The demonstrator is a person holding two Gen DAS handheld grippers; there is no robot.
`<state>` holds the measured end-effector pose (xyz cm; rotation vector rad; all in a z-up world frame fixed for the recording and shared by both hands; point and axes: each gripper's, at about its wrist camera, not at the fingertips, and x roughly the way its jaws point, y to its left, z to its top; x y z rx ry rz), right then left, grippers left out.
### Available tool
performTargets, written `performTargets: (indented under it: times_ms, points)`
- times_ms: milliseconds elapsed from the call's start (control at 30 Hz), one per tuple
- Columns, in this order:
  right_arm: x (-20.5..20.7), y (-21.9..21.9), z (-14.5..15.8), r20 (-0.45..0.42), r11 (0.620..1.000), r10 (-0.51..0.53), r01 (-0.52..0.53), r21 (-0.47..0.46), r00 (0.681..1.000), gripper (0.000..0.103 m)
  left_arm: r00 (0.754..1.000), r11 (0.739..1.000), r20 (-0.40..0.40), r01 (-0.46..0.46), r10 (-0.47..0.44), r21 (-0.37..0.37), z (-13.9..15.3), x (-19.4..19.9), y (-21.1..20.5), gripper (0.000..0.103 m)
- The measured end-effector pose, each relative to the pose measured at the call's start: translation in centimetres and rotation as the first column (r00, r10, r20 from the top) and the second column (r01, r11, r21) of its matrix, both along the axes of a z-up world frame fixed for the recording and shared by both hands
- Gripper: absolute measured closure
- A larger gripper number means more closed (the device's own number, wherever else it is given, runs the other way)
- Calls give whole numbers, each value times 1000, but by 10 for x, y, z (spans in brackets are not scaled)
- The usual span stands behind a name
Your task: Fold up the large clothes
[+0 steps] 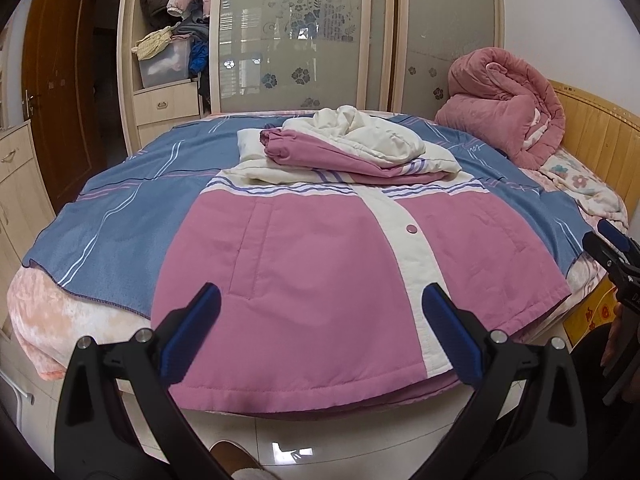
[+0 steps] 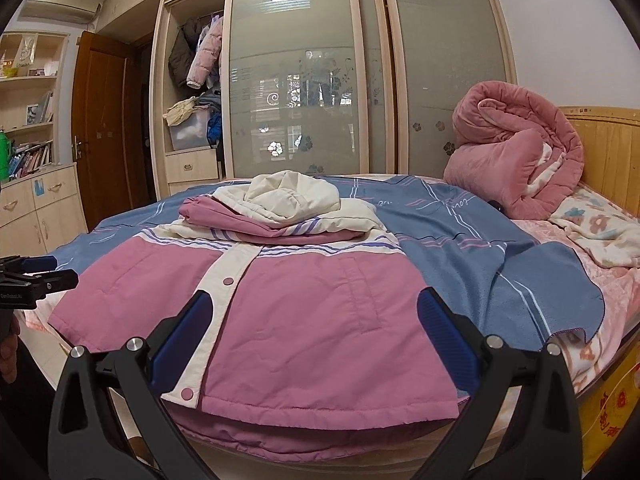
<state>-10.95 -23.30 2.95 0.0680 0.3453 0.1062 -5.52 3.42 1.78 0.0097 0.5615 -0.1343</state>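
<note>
A pink and cream padded jacket (image 1: 320, 248) (image 2: 288, 304) lies front up on the bed, hem toward me, hanging a little over the bed's near edge. Its sleeves and cream hood (image 1: 360, 136) (image 2: 292, 196) are folded in over the chest. My left gripper (image 1: 320, 312) hovers open just before the hem's left half, nothing between its blue pads. My right gripper (image 2: 308, 320) hovers open before the hem's right half, also empty. The right gripper (image 1: 612, 248) shows at the right edge of the left wrist view, and the left gripper (image 2: 36, 276) at the left edge of the right wrist view.
A blue striped blanket (image 1: 120, 216) (image 2: 480, 240) covers the bed under the jacket. A rolled pink quilt (image 1: 504, 104) (image 2: 516, 156) sits by the wooden headboard (image 2: 608, 148) at the right. Sliding-door wardrobe (image 2: 300, 80) stands behind, drawers and shelves at left, tiled floor (image 1: 280, 440) below.
</note>
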Motion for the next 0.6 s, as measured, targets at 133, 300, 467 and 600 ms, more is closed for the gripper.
performTargets:
  times_ms: [133,300,467,600]
  points:
    - [-1,0,0,2,1000,-1,1,-1,1000,1,1000,1000,6,0,0,-2,1,-1,1,2]
    - [-5,-1,4,27,1000,0,0,-20,1000,1,999,999,47,18,-19,31,5,-7,-2,2]
    - [-25,11,12,116,983,46,-24,-183,992,1,965,962,221,80,-140,263,12,-39,-16,2]
    - [-47,33,5,197,914,105,-16,-406,975,1,918,853,279,106,-281,512,-7,-66,-32,2]
